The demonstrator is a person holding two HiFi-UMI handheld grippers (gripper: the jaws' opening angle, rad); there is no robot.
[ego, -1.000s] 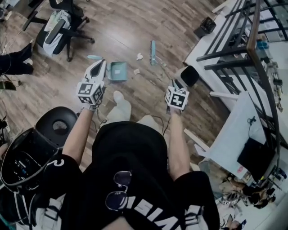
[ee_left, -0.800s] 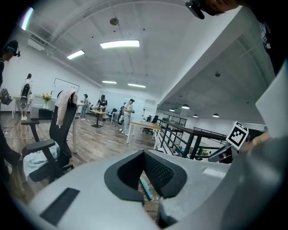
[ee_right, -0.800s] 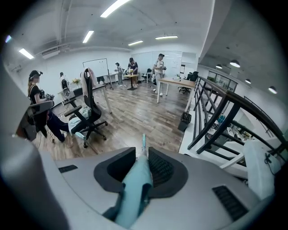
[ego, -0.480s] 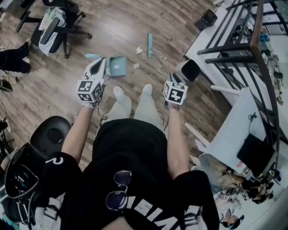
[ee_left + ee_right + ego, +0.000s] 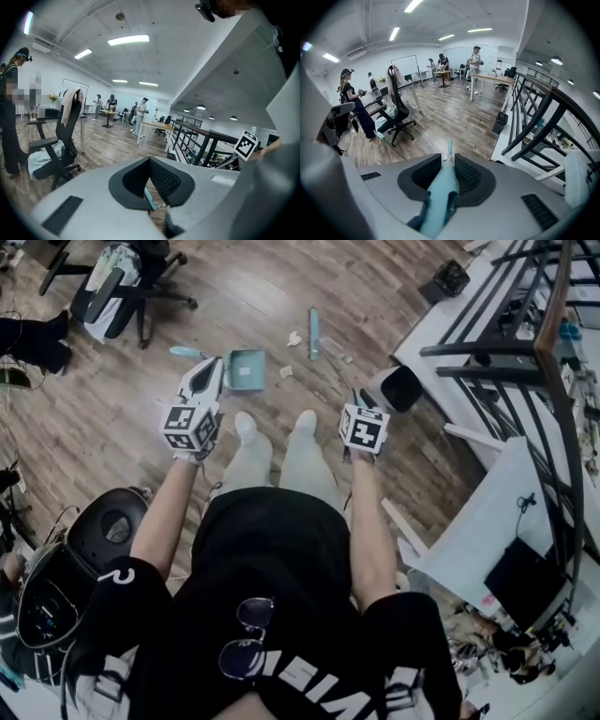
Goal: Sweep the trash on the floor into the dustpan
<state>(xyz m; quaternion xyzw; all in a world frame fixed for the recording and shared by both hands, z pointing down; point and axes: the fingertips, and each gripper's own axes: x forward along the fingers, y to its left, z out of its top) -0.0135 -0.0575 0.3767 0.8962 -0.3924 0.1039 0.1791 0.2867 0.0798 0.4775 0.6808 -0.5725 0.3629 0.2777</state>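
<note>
**Left gripper point(image 5: 150, 161) looking out level over a wooden floor point(image 5: 108, 145)**
Its two dark fingers point(image 5: 166, 180) meet at the tips. A thin teal strip point(image 5: 149, 200) shows in the slit below them; whether it is gripped cannot be told. Beyond stand an office chair point(image 5: 58, 150) draped with a cloth point(image 5: 70, 105), a black railing point(image 5: 201, 140) and people point(image 5: 140, 110) by a distant worktop point(image 5: 154, 124).

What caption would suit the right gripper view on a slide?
Right hand-held gripper clamped on a long teal plastic broom handle above a brown wooden floor.
</note>
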